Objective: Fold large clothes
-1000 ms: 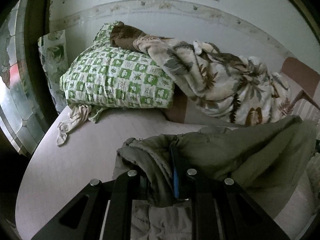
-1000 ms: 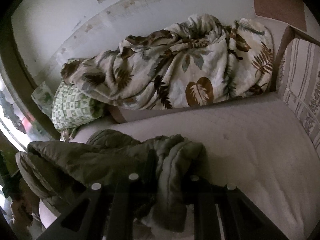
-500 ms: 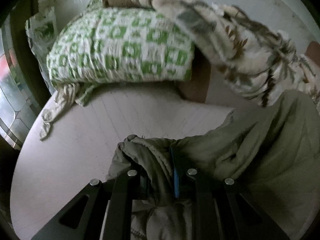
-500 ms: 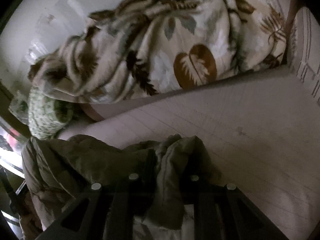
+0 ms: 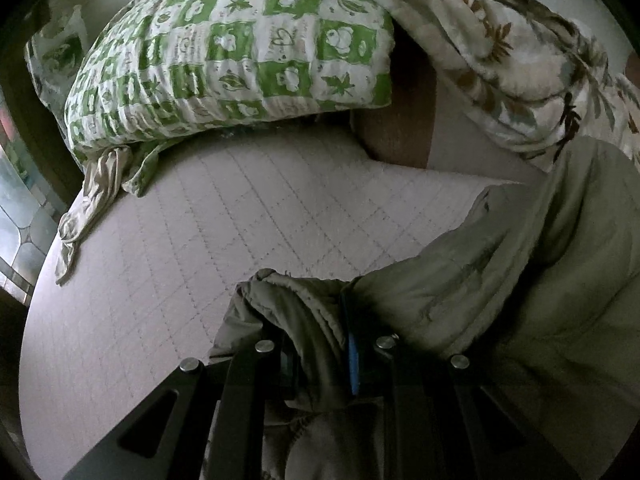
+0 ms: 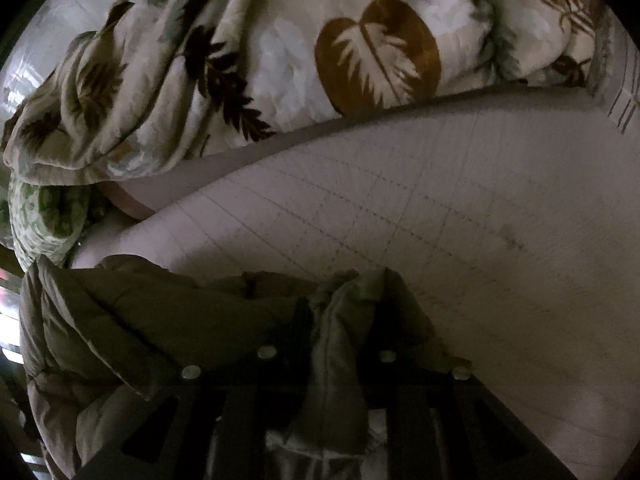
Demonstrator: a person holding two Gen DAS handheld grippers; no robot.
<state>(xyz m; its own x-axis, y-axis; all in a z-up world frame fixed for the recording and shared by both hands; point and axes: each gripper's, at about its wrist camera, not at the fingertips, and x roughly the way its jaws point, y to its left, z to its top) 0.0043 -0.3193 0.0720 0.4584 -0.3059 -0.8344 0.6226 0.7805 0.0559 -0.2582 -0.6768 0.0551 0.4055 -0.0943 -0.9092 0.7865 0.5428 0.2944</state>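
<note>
An olive-green padded jacket (image 5: 500, 280) hangs between my two grippers above a quilted pale mattress (image 5: 200, 240). My left gripper (image 5: 320, 344) is shut on a bunched edge of the jacket, which spreads away to the right. In the right wrist view my right gripper (image 6: 340, 340) is shut on another bunched edge of the jacket (image 6: 140, 320), which spreads to the left. The fingertips of both grippers are buried in the fabric.
A green-and-white checked pillow (image 5: 232, 52) lies at the head of the mattress, with a thin beige cloth (image 5: 92, 200) trailing below it. A leaf-print blanket (image 6: 280, 52) is heaped along the back wall. A striped cushion (image 6: 624, 92) stands at the far right.
Both grippers have moved forward and lower toward the pillow and blanket, carrying the jacket with them. The wall above has gone out of view. Both grips are unchanged.
</note>
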